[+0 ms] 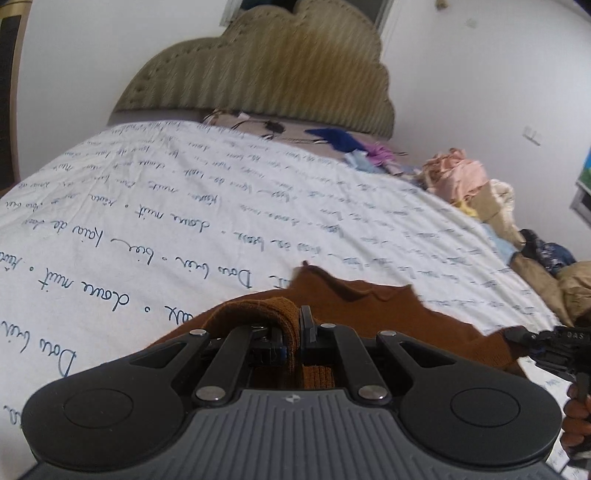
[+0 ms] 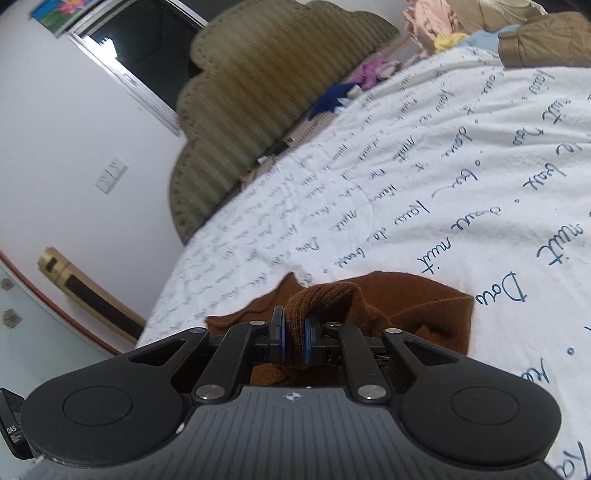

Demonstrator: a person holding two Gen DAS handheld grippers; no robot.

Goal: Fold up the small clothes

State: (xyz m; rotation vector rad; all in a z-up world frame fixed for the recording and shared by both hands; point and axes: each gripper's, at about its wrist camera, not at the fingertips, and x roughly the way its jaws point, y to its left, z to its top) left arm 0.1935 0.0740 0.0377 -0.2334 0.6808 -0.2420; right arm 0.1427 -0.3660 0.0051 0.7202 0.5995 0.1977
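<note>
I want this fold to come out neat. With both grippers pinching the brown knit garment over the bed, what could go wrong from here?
1. The left gripper and the right gripper each clamp only a narrow ribbed edge of the brown garment; a pull could slip it out.
2. The cloth looks bunched between the grips, so laying it down may trap creases.
3. The pile of clothes lies near on the bedsheet; a wide swing might snag it.

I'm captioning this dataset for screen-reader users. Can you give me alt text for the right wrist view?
The right gripper is shut on a ribbed edge of a brown knit garment, the rest of which lies on a white bedsheet printed with blue handwriting. Behind are an olive scalloped headboard and a pile of clothes.
</note>
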